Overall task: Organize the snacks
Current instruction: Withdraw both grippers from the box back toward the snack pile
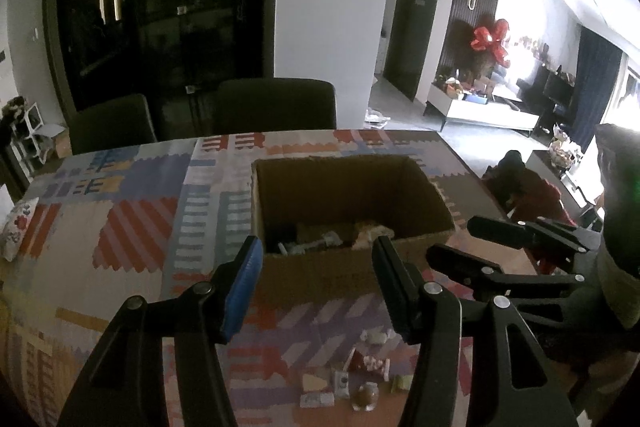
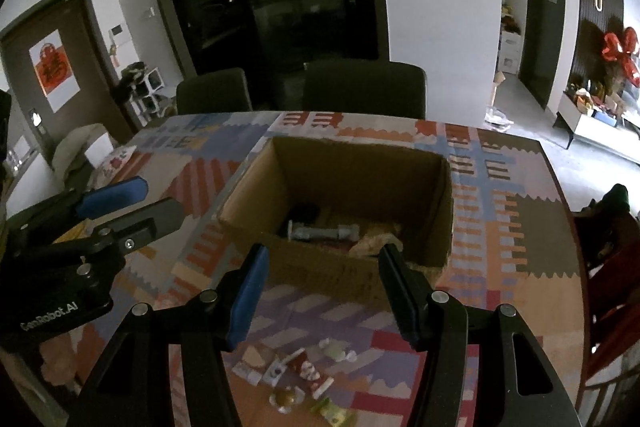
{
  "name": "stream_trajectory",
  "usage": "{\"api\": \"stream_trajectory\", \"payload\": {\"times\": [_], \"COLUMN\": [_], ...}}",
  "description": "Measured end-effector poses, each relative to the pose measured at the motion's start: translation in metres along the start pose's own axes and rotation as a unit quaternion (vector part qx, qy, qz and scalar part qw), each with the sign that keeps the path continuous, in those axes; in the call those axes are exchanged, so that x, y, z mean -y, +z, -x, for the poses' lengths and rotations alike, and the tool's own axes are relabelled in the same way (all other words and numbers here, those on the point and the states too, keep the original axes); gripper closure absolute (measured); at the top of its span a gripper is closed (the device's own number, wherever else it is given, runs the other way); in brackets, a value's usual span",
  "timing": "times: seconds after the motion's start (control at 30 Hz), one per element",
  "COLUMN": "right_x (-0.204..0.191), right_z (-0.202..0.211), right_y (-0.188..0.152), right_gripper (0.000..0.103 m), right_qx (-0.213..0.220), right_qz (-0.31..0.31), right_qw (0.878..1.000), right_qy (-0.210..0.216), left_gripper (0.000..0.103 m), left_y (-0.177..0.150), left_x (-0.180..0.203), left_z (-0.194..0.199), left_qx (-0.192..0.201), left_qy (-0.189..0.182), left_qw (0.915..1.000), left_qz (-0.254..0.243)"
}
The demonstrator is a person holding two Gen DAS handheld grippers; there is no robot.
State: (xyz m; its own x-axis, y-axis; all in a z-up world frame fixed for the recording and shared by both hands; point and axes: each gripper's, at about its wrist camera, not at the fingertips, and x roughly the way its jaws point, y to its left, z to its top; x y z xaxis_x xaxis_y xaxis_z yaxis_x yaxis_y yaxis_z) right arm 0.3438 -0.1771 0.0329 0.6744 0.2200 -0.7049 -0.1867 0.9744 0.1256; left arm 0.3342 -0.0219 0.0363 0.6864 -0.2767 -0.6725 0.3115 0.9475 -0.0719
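The room is dim, and the things inside the open cardboard box (image 2: pixel 344 187) are hard to make out: a grey cylinder-shaped thing (image 2: pixel 322 231) and a crumpled tan wrapper (image 2: pixel 374 243) lie on its floor, partly hidden by the near wall. The box stands on a desk (image 2: pixel 520 267) covered with a patchwork-patterned cloth. A loose cluster of small wrapped snacks (image 2: pixel 304 375) lies on the cloth in front of the box, below and between the fingers of both claws, touched by neither. The left claw (image 1: pixel 318 283) is spread wide and holds nothing. The right claw (image 2: pixel 324 291) is likewise spread and bare. Two dark chairs (image 1: pixel 276 105) stand behind the desk.
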Motion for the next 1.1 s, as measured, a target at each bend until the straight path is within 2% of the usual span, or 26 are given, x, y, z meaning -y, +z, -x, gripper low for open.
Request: {"api": "stream_trajectory", "payload": {"times": [0.43, 0.73, 0.9, 1.1], "right_x": [0.002, 0.003, 0.0, -0.008], "right_z": [0.012, 0.006, 0.003, 0.005], "right_y": [-0.061, -0.103, -0.12, -0.142], "right_gripper": [0.045, 0.045, 0.045, 0.045], "right_qx": [-0.036, -0.091, -0.113, -0.11], "right_qz": [0.015, 0.027, 0.039, 0.075], "right_qw": [0.999, 0.995, 0.993, 0.991], "right_qy": [0.007, 0.004, 0.002, -0.006], "left_gripper": [0.047, 0.047, 0.049, 0.049], "left_y": [-0.054, -0.102, -0.127, -0.15], "left_x": [0.029, 0.041, 0.048, 0.056], "left_z": [0.014, 0.007, 0.011, 0.018], "left_qx": [-0.021, -0.071, -0.07, -0.049], "left_qy": [-0.019, -0.055, -0.055, -0.054], "left_qw": [0.9984, 0.9944, 0.9938, 0.9927], "left_qz": [-0.048, -0.055, -0.067, -0.097]}}
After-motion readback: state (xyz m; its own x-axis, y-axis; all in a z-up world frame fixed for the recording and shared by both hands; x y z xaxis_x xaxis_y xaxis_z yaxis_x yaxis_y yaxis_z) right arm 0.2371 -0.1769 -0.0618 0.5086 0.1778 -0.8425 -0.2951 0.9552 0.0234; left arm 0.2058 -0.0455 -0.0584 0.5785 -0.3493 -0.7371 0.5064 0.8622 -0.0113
